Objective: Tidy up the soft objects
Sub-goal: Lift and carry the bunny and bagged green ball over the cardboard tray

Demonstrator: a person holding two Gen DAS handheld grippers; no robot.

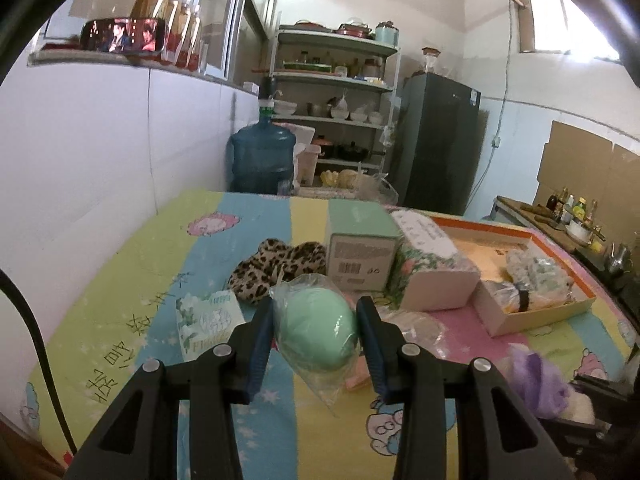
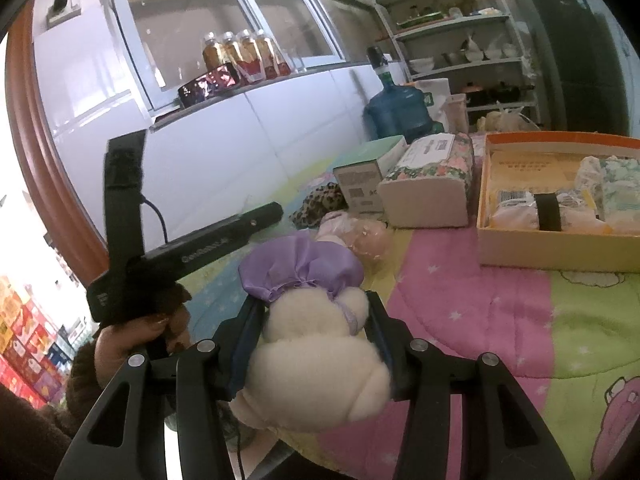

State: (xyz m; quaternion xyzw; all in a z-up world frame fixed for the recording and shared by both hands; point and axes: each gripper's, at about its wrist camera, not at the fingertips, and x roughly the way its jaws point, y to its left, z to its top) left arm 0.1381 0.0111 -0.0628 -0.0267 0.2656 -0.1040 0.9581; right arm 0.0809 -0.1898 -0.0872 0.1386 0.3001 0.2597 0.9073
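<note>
A: Far left?
B: Striped cartoon bedsheet [image 1: 120, 280] spread over the table, small green-printed tissue pack [image 1: 208, 326] lying flat on it, just left of the left gripper [image 1: 316, 328].
A: And that gripper?
B: Closed partway around a mint-green sponge ball in a clear bag [image 1: 320, 336], blue pads pressed against both sides, held above the sheet.
A: Behind it?
B: Leopard-print fabric item [image 1: 276, 266] bunched on the sheet, beside a mint-green box [image 1: 362, 248]; next to that, a floral tissue pack [image 1: 432, 276]. Further right, an orange-rimmed open box [image 1: 500, 320] with wrapped packets inside.
A: Right-hand side?
B: Right gripper [image 2: 316, 332] clamped on a cream plush toy with a purple satin cap [image 2: 316, 344], fingers squeezing its middle, cap end pointing away from the camera. Lifted clear of the sheet. Same purple cap blurred at the right edge of the left view.
A: Anything near it?
B: Pinkish bagged item [image 2: 360, 236] resting on the sheet just beyond the cap, near the leopard fabric.
</note>
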